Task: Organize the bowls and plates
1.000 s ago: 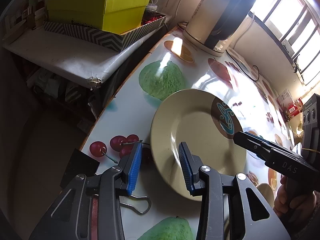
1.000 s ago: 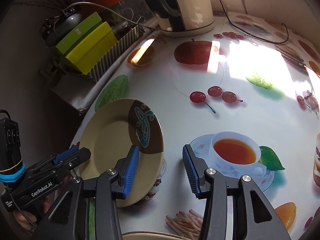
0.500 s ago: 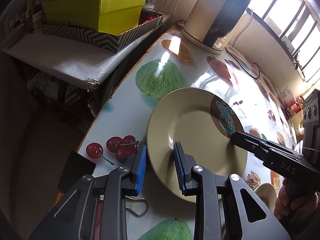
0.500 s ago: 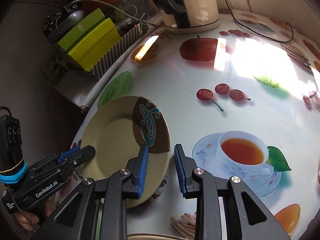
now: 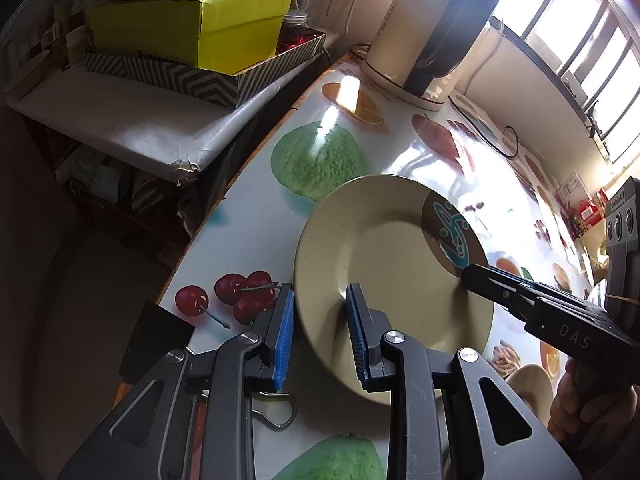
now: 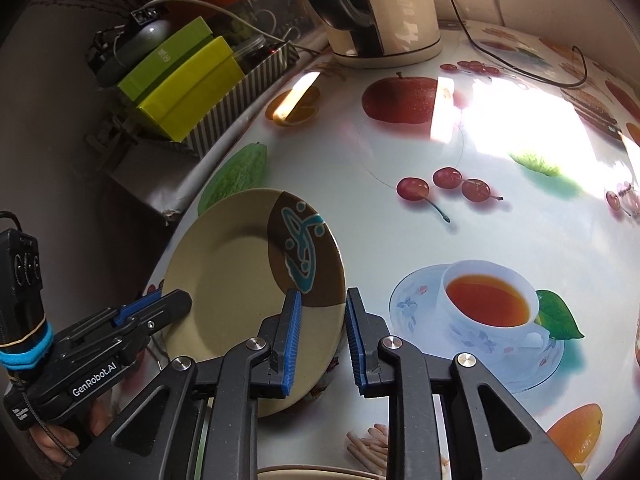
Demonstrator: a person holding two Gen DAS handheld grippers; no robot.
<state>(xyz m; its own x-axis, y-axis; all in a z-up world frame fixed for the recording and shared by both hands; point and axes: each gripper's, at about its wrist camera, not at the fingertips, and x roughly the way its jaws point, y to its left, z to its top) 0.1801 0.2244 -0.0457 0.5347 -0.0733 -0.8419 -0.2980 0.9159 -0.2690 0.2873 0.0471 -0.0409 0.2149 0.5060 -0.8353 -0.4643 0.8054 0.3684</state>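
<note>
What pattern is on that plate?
Beige plate with a brown segment bearing a teal, white-outlined squiggle; clearest in the right wrist view.

Left gripper [image 5: 320, 322], right gripper [image 6: 323, 334]: we hold both tilted downward, blue pads [image 6: 293, 338] narrowed onto one plate rim.

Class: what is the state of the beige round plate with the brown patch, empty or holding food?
Empty. The beige round plate with the brown patch shows only bare glazed surface and its teal motif in both wrist views.
</note>
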